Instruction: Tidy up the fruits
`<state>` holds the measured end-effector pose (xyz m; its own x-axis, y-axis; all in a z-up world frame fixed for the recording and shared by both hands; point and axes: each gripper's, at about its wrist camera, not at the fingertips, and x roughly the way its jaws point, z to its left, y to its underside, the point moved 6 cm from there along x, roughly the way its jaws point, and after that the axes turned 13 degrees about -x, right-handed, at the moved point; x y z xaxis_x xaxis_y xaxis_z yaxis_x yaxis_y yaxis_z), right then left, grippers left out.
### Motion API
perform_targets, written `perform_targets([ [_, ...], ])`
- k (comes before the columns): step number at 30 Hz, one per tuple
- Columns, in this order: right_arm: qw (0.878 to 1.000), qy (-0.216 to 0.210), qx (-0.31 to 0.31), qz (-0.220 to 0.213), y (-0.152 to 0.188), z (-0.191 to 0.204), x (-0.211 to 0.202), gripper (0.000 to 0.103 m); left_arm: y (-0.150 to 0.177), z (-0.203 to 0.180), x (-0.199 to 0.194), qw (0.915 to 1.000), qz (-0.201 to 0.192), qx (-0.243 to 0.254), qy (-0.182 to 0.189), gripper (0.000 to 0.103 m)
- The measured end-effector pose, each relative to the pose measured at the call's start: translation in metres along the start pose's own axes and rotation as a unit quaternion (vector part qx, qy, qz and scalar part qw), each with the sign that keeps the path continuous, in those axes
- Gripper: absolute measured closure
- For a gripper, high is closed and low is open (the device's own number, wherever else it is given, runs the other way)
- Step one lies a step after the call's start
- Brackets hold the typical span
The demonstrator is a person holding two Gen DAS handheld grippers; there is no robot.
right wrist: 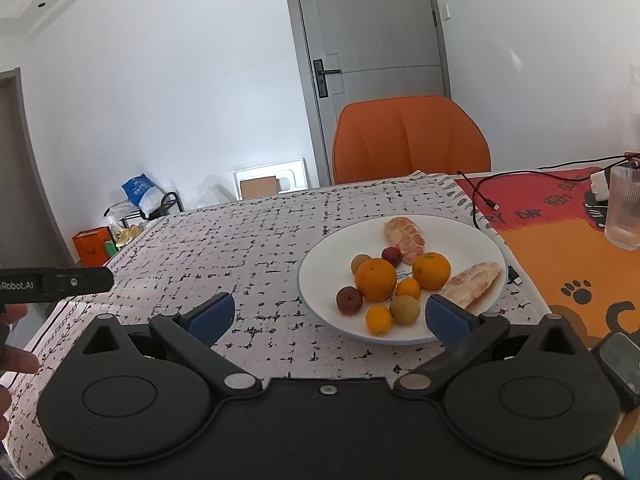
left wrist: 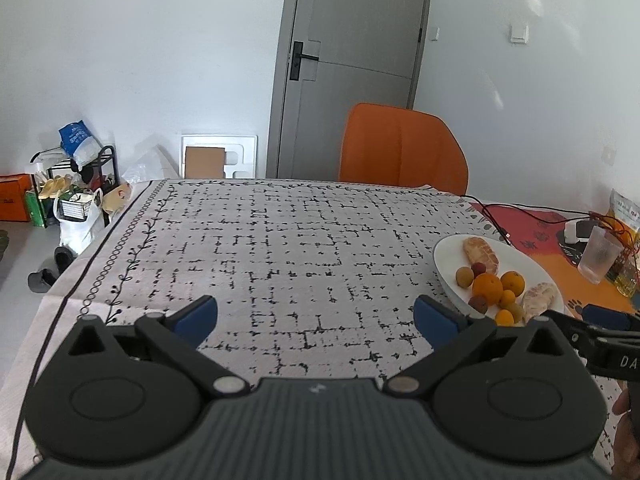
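- My left gripper (left wrist: 316, 316) stands with its jaws spread as wide as they go, with only the patterned tablecloth (left wrist: 260, 240) between the blue pads (left wrist: 196, 316).
- My right gripper (right wrist: 328, 314) is spread just as wide and grips nothing; its right-hand pad (right wrist: 448, 318) overlaps the near rim of the white plate (right wrist: 324, 256) in the right wrist view, but I cannot tell whether it touches it.
- The fruit sits together on that plate, which lies on the tablecloth near its right edge, beside an orange-and-red mat (right wrist: 560, 240).
- I count 2 large oranges: 1 (right wrist: 376, 279) near the plate's middle and 1 (right wrist: 431, 270) just to its right.
- 2 small orange fruits lie nearer me: 1 (right wrist: 408, 288) between the large oranges, 1 (right wrist: 378, 319) close to the front rim.
- 2 peeled citrus segments lie on the plate: 1 (right wrist: 404, 236) at the far side, 1 (right wrist: 474, 282) at the right.
- 2 dark red fruits (right wrist: 349, 300) (right wrist: 391, 256) and 2 brownish round ones (right wrist: 405, 309) (right wrist: 360, 263) fill in around the oranges.
- A ribbed glass (right wrist: 624, 208) stands on the mat, well apart from the plate, with a black cable (right wrist: 480, 196) lying between them.
- An orange chair (right wrist: 408, 140) stands at the far side of the table, in front of a grey door (right wrist: 376, 40).
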<state>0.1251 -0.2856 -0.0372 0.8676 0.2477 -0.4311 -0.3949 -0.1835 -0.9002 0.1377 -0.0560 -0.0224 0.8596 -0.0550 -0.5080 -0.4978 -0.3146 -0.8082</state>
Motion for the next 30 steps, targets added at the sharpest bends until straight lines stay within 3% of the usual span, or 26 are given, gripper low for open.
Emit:
perform_targets([
  [14,1.0,-0.014,-0.007,0.0,0.01,0.024,-0.019,0.0,0.012,0.015,-0.032,0.9999,-0.005,-0.003,-0.01,0.0],
  [30,1.0,-0.019,-0.01,0.015,0.025,0.037,-0.017,0.0,0.033,0.034,-0.041,0.9996,0.0,0.003,-0.027,0.0],
])
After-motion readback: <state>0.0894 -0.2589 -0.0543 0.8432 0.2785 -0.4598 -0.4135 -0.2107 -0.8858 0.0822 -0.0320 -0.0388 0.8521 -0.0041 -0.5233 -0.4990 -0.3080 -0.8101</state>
